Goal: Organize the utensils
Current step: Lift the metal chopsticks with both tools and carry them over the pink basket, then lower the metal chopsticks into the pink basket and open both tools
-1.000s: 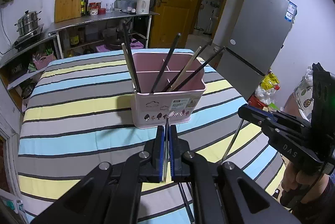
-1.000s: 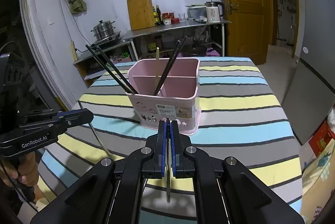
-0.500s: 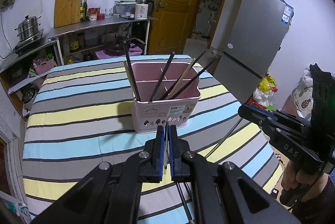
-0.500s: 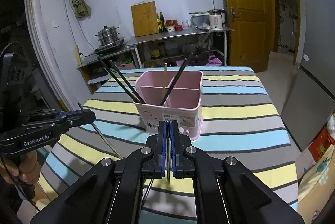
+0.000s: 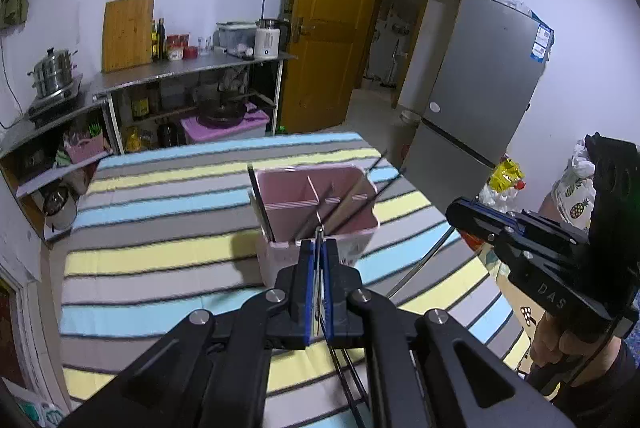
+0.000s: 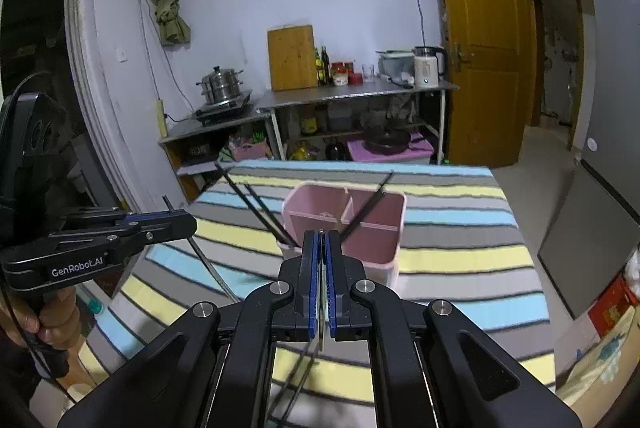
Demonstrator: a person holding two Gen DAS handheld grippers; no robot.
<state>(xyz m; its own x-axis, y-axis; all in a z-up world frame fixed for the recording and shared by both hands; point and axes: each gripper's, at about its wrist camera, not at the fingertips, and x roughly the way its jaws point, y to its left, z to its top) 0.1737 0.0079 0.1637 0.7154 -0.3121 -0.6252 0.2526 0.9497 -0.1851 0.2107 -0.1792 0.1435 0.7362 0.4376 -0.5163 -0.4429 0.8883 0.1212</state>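
A pink divided utensil holder (image 5: 280, 212) (image 6: 316, 200) stands on the striped tablecloth (image 5: 160, 228) (image 6: 460, 228), with several dark chopsticks and a pale one leaning in it. My left gripper (image 5: 318, 248) (image 6: 188, 222) is shut on a thin silver chopstick (image 5: 318, 234) (image 6: 208, 264), raised above the cloth just before the holder's near rim. My right gripper (image 6: 321, 240) (image 5: 460, 214) is shut on another thin chopstick (image 6: 320, 324) (image 5: 424, 260), which slants down toward the cloth. Both grippers hover on the near side of the holder, left and right of it.
A metal shelf (image 5: 180, 68) (image 6: 360, 96) with a pot, bottles, kettle and cutting board lines the far wall. A wooden door (image 5: 328, 28) and a grey fridge (image 5: 480, 88) stand beyond the table's right side, with bags (image 5: 504, 176) on the floor. Hands (image 5: 560, 344) (image 6: 52, 316) grip the handles.
Both grippers have risen with their chopsticks still clamped, so the holder sits lower in each view and its compartments show from above.
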